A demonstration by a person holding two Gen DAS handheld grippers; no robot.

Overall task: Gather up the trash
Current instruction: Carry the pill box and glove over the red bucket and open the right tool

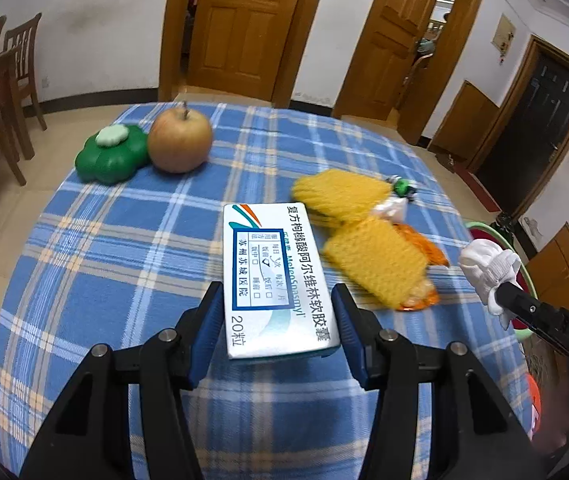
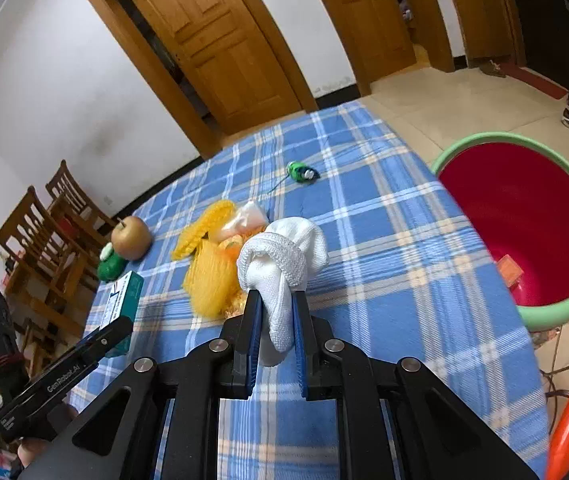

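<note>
We've got both claws loaded for one bin (image 2: 556, 304) trip: L gripper (image 1: 276, 320) clamps med box (image 1: 276, 276), R gripper (image 2: 276, 320) pinched nearly closed on white cloth (image 2: 284, 256).

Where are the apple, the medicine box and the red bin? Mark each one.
apple (image 1: 179, 142), left wrist view, middle of its skin.
medicine box (image 1: 274, 276), left wrist view, printed top face.
red bin (image 2: 524, 224), right wrist view, red inner wall.

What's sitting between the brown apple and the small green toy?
In the right wrist view, the yellow foam fruit nets and a clear wrapper lie between the brown apple and the small green toy.
</note>
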